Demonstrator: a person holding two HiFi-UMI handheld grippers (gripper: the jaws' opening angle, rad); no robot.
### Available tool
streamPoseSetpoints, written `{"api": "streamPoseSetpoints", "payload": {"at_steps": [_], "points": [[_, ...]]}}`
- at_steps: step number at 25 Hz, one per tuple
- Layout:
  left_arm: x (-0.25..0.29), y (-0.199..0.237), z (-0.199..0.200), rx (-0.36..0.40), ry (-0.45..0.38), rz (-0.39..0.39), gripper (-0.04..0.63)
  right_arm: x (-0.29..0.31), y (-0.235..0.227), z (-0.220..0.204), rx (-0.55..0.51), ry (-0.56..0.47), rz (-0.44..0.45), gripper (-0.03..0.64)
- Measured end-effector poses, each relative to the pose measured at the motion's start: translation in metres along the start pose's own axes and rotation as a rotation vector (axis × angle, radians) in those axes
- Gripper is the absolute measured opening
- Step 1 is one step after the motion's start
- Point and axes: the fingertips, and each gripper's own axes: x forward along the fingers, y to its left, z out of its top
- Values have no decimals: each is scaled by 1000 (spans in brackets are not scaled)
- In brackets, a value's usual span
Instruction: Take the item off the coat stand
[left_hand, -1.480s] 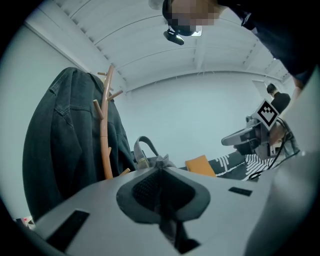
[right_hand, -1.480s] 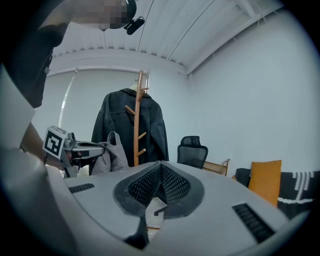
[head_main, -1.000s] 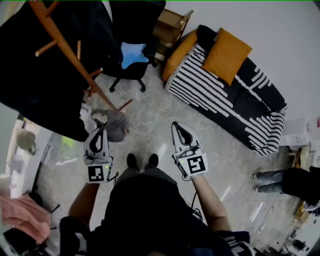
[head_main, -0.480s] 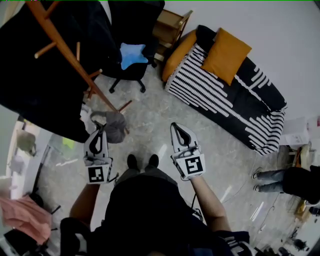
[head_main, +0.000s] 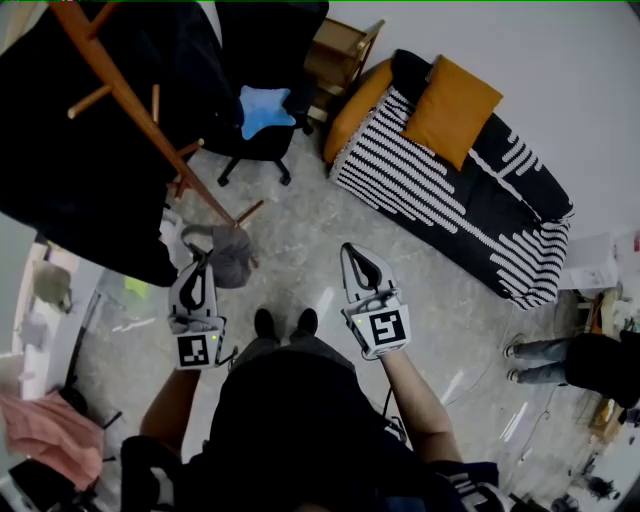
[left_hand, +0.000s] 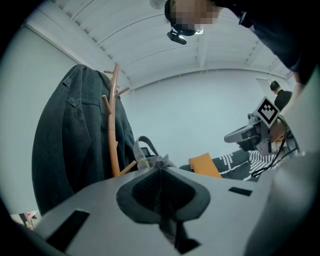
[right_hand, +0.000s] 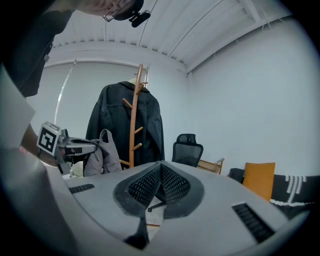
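The left gripper (head_main: 204, 262) seems to pinch the grey bag (head_main: 235, 255) beside the coat stand's (head_main: 135, 105) low pegs while the right gripper (head_main: 352, 254) is closed and empty, so the lift-off looks in hand and calls for an up-and-away pull.

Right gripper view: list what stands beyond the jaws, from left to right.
left gripper → grey bag → coat stand → office chair → orange cushion

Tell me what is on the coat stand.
A dark jacket drapes the top of the coat stand, hiding the pegs under it. A grey bag hangs by the lower pegs; whether its strap is on a peg cannot be seen.
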Motion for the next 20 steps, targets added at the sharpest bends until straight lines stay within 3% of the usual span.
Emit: {"api": "streamPoseSetpoints", "payload": {"at_steps": [20], "points": [[0,0,1,5,-11,7,34,3,1,3,-7,10,2,17]]}}
